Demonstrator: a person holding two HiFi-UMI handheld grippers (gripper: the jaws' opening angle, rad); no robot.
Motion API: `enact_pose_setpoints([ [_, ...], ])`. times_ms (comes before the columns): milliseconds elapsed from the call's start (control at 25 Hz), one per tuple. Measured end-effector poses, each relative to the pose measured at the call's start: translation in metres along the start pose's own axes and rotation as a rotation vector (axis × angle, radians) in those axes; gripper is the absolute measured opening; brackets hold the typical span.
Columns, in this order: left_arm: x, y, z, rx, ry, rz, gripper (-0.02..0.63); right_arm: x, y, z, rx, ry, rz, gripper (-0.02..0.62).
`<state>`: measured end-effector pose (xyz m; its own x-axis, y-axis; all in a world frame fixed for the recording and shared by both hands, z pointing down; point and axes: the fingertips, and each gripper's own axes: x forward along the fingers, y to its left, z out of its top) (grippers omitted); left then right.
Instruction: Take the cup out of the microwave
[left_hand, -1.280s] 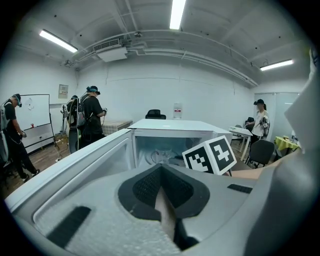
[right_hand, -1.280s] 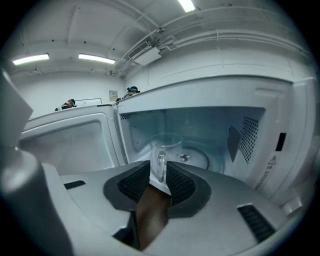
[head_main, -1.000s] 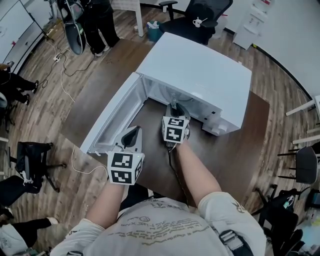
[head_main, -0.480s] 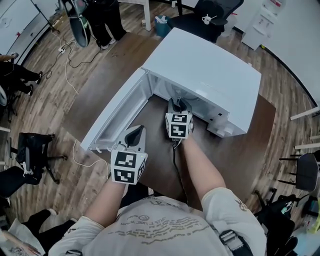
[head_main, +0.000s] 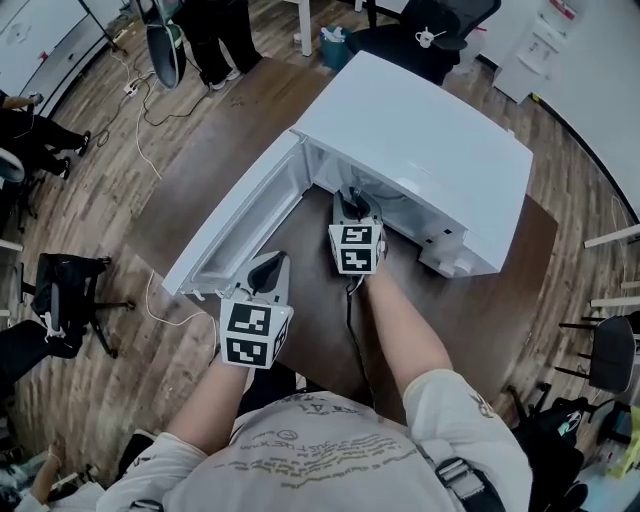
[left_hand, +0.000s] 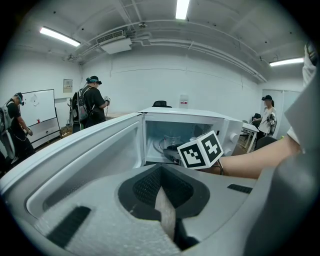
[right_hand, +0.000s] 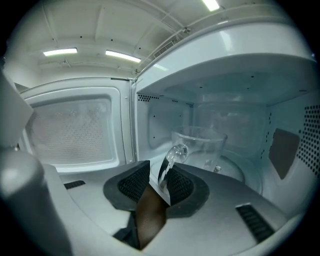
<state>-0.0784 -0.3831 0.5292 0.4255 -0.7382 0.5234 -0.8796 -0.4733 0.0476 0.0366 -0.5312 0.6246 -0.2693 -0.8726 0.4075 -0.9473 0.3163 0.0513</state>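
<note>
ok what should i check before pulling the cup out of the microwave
1. Microwave door open wide enough: ok, it stands swung out to the left.
2. Glass cup upright on the turntable: ok.
3. Handle of the cup taken by the right gripper: ok, the jaws are closed on it.
4. Grip firm enough to lift: cannot tell.
5. Cup empty: cannot tell. The glass is clear and no liquid shows.
6. Left gripper out of the way: ok, it is shut, empty and outside the microwave.
</note>
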Motion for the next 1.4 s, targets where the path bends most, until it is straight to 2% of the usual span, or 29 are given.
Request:
enact_pose_setpoints([
  [160,-0.002,0.003,-0.002,-0.005,0.002,0.006,0.014,0.005,0.005,-0.001,-0.039,-0.007,0.016,0.095],
  [520,-0.003,0.007,-0.008,-0.010,0.012,0.013,0.014,0.009,0.003,0.005,-0.105,-0.021,-0.037,0.031],
  [880,-0.003,0.005,-0.002,0.003,-0.002,0.004,0.014,0.005,0.006,0.007,-0.171,-0.022,-0.040,0.025],
  [1400,-0.011,0.004,0.011,0.005,-0.047,-0.031,0.014,-0.036,0.023,0.018,-0.177,-0.040,-0.038,0.025],
])
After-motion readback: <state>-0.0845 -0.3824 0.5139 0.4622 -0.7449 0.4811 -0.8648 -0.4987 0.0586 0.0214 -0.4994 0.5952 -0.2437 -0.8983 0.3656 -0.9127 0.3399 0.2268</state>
